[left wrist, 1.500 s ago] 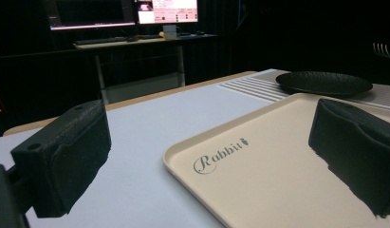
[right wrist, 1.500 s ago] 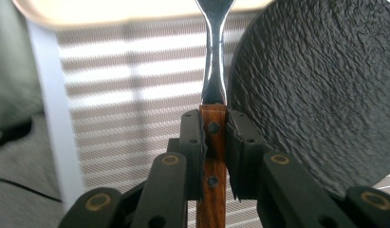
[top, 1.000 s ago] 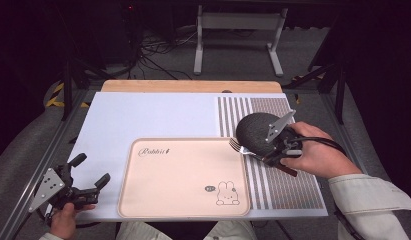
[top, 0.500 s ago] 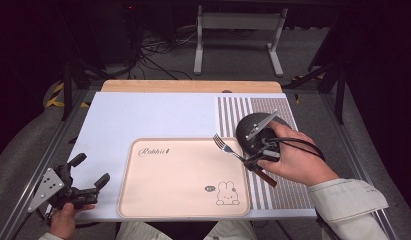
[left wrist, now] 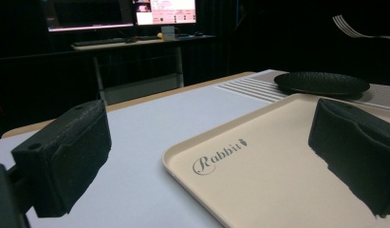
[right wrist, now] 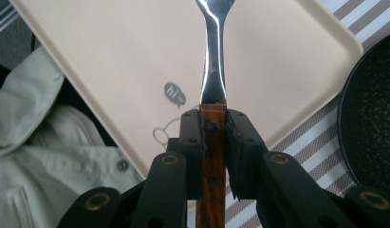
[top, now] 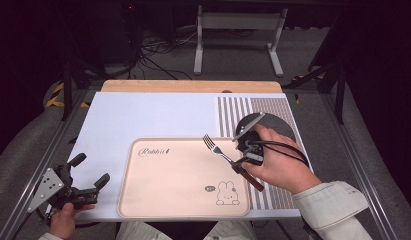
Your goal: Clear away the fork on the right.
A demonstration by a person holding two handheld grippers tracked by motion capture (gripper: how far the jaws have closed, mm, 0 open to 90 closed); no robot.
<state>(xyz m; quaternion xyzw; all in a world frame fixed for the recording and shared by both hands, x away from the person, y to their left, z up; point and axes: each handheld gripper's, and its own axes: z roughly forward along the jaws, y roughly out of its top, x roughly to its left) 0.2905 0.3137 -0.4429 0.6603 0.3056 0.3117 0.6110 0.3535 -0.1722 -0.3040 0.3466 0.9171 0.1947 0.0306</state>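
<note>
A pale, smooth table (top: 143,120) with a striped mat (top: 233,107) carries a glossy cream tray (top: 178,185) and a round, matte black plate (left wrist: 320,83). The right gripper (right wrist: 214,142) clamps a fork's (top: 216,148) wooden handle, steel tines above the tray. The left gripper (top: 88,180), jaws wide, holds nothing.

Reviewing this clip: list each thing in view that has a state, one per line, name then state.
Fork: held by its wooden handle, lifted over the tray.
Tray: flat on the table, nothing on it.
Black plate: on the striped mat, empty.
Right gripper: shut on the fork.
Left gripper: open, empty.
</note>
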